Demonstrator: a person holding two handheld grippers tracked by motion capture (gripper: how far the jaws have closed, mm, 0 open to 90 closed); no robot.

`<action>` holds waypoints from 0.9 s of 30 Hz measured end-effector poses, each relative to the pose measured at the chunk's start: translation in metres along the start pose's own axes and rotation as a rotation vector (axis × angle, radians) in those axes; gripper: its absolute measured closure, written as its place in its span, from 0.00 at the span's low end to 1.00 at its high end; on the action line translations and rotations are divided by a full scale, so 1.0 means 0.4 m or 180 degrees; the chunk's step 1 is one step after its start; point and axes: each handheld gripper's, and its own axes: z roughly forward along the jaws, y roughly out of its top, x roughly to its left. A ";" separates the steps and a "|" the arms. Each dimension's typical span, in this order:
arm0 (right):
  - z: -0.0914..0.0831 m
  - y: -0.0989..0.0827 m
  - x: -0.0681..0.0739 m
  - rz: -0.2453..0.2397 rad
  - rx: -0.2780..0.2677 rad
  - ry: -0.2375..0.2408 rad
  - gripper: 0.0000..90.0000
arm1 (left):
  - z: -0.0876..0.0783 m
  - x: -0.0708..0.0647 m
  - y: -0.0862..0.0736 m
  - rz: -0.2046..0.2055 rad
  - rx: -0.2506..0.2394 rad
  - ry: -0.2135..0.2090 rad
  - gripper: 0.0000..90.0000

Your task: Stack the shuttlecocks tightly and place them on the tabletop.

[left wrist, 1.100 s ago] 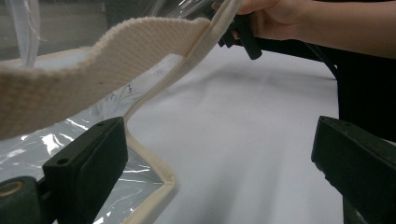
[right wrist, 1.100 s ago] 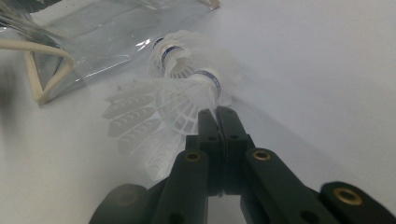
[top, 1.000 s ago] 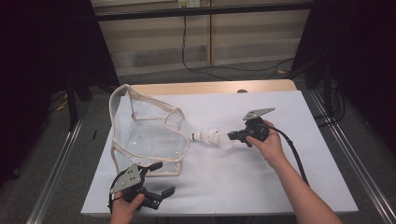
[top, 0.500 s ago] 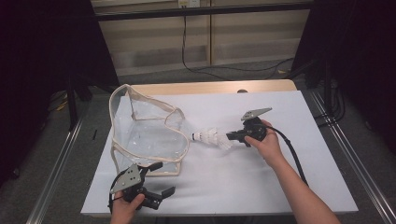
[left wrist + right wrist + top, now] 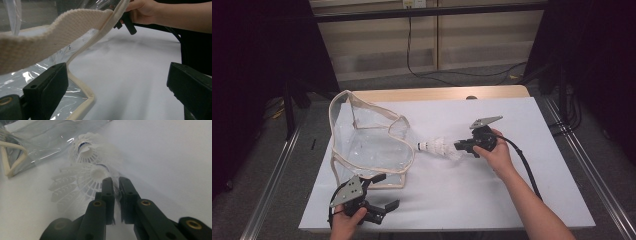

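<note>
A white table (image 5: 492,195) carries a transparent plastic bag (image 5: 367,145) edged with cream woven webbing, lying toward the left side with its mouth facing right. Two white shuttlecocks (image 5: 439,148) lie nested one inside the other, just outside the bag's mouth, cork end toward the bag and feather skirt toward the right gripper (image 5: 460,146).

Right gripper: held level in the person's right hand (image 5: 494,152), jaws pointing left at the shuttlecocks. In the right gripper view the right gripper (image 5: 116,192) has its two black jaws nearly together, with a thin edge of the nearer shuttlecock (image 5: 82,187) skirt between them. The jaws have just been opening slightly; the gap remains narrow, and the feather edge sits in it. The farther shuttlecock (image 5: 86,148) lies beyond, its cork close to the plastic bag (image 5: 37,142).

Left gripper: the left gripper (image 5: 384,192) is held in the left hand (image 5: 346,223) at the near left edge of the table, just beside the bag's near corner. In the left gripper view the left gripper (image 5: 117,85) has its jaws spread wide with only bare tabletop between them. The webbing strap (image 5: 55,35) of the bag arches above the left jaw, and the bag's cream hem runs just beside that jaw without being clamped.
</note>
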 end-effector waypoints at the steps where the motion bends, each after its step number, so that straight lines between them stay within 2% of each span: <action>1: -0.001 0.000 0.000 0.0006 -0.0001 0.0002 0.90 | 0.000 0.000 0.000 0.0000 0.0000 -0.0001 0.04; 10: -0.005 0.000 0.003 -0.0008 -0.0002 -0.0023 0.87 | 0.000 0.000 0.000 0.0000 -0.0001 -0.0002 0.04; 15: -0.009 0.000 0.003 -0.0020 -0.0005 -0.0093 0.80 | 0.000 -0.001 0.000 -0.0008 -0.0008 -0.0002 0.04; 19: -0.012 -0.003 0.003 -0.0008 -0.0017 -0.0095 0.78 | -0.001 -0.001 0.001 -0.0010 -0.0011 0.0002 0.04; 27: -0.033 -0.019 -0.001 0.0045 -0.0049 -0.0148 0.65 | -0.001 -0.001 0.001 -0.0009 -0.0010 0.0000 0.04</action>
